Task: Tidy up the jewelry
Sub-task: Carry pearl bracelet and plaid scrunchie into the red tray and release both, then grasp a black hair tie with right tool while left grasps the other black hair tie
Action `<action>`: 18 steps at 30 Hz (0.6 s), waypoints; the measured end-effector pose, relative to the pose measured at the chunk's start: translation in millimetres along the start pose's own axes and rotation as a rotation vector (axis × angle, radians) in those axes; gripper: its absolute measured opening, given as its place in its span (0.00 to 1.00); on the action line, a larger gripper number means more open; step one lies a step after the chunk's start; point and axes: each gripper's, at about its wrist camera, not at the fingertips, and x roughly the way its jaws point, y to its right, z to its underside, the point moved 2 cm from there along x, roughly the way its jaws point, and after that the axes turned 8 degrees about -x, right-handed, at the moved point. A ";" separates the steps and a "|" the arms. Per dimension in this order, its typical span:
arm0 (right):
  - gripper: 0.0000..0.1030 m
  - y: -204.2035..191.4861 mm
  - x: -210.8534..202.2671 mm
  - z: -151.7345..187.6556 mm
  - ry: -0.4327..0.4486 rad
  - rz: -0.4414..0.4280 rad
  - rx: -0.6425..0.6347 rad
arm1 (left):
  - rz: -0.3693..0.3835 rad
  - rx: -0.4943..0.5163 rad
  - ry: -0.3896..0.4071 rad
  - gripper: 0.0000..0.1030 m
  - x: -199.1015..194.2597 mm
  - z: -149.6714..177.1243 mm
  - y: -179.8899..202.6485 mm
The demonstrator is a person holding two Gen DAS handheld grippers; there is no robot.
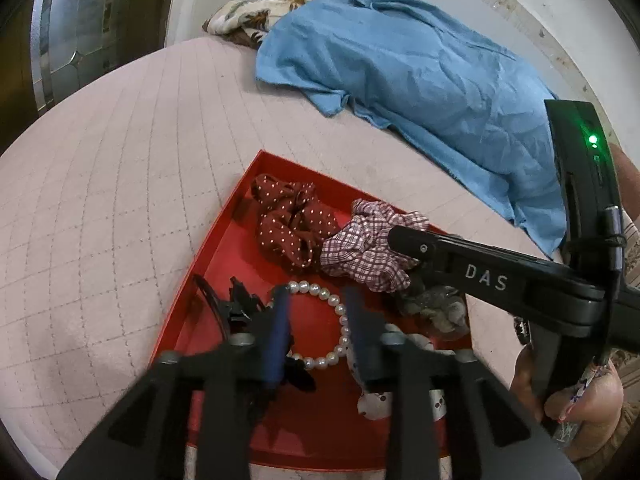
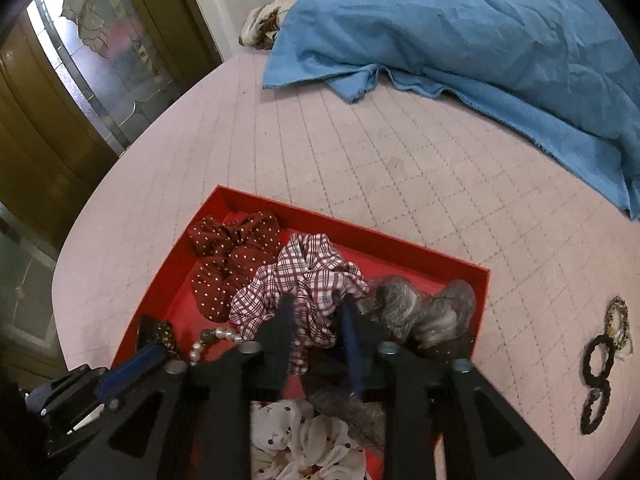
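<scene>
While spread apart, straddles the pearl bracelet (image 1: 334,320) with the blue-padded fingers (image 1: 279,332) of the left gripper (image 1: 320,334), low inside the red tray (image 1: 224,248). Has a black hair clip (image 1: 236,300) just left of those fingers.

Over at the right gripper (image 2: 318,332), holds fingers (image 2: 285,328) apart too, dipping into the plaid scrunchie (image 2: 304,280), checked fabric showing in the gap; can't tell whether touching.

Crowded in that tray: maroon dotted scrunchie (image 2: 228,264) in the far corner, pressed against the plaid one; grey shimmery scrunchie (image 2: 420,312) to the right; white dotted scrunchie (image 2: 300,440) nearest.

All resting on a pink quilted bed (image 2: 360,160). Outside the tray's right wall, on the quilt: black hair ties (image 2: 596,380) and a gold-speckled one (image 2: 618,316). Farther back, heaped blue cloth (image 2: 480,40) over floral fabric (image 2: 264,24).
</scene>
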 end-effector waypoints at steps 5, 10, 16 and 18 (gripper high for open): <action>0.39 -1.7 -21.5 -1.5 0.038 0.010 -0.018 | 0.036 -0.008 0.029 0.46 -8.2 0.5 2.9; 0.46 12.5 -52.6 7.8 0.077 0.015 0.010 | 0.069 -0.009 0.048 0.55 -14.2 1.9 6.3; 0.46 60.0 -94.1 46.6 0.094 0.058 0.082 | 0.074 -0.017 0.075 0.58 -20.2 6.6 8.7; 0.46 90.6 -112.4 71.5 0.094 0.101 0.129 | 0.075 -0.021 0.083 0.58 -22.3 8.2 9.1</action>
